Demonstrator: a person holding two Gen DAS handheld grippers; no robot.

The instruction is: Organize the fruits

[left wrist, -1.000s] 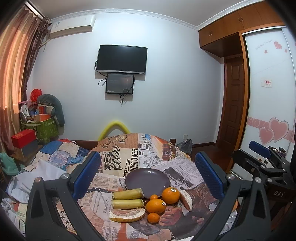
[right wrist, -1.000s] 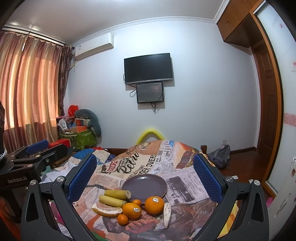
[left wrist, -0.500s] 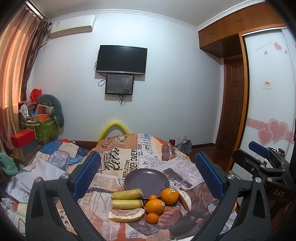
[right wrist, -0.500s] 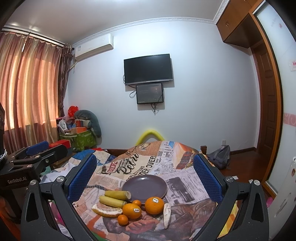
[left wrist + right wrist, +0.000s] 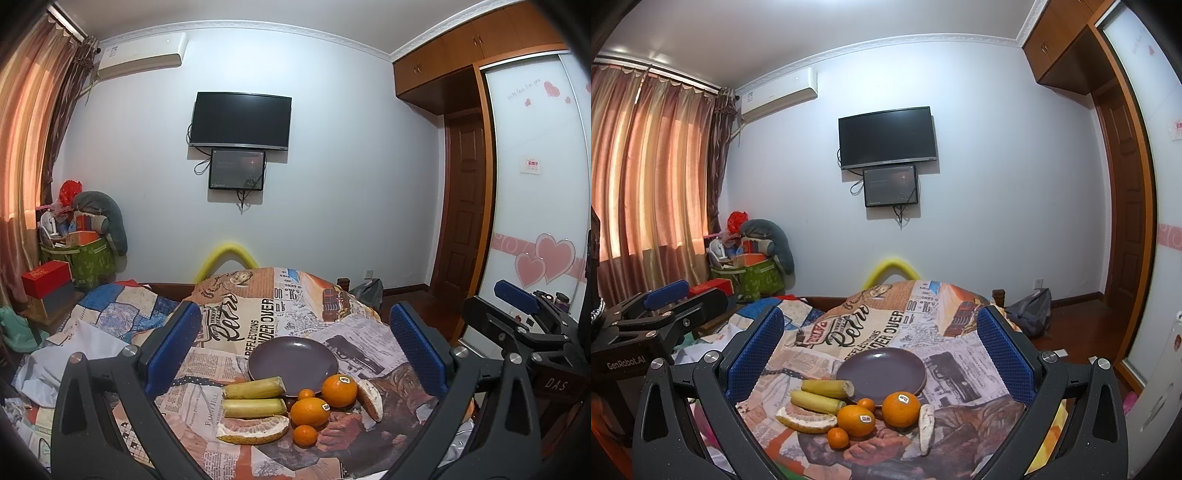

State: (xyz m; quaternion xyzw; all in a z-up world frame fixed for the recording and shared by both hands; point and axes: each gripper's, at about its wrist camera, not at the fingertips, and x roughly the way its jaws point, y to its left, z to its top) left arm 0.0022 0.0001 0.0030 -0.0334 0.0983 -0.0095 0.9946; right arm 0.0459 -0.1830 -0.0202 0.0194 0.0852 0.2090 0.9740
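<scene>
Fruit cluster point(image 5: 291, 406) fronting bare plate point(image 5: 291, 356)

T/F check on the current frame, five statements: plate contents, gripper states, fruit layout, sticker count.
1. The purple plate holds no fruit inside it. True.
2. The left gripper is shut on an orange. False: it is open and holds nothing.
3. The right gripper is open. True.
4. The two sugarcane pieces lie to the right of the large oranges. False: they lie to the left, by the pomelo wedge.
5. Both large oranges carry a sticker. True; the small mandarins show none.
</scene>
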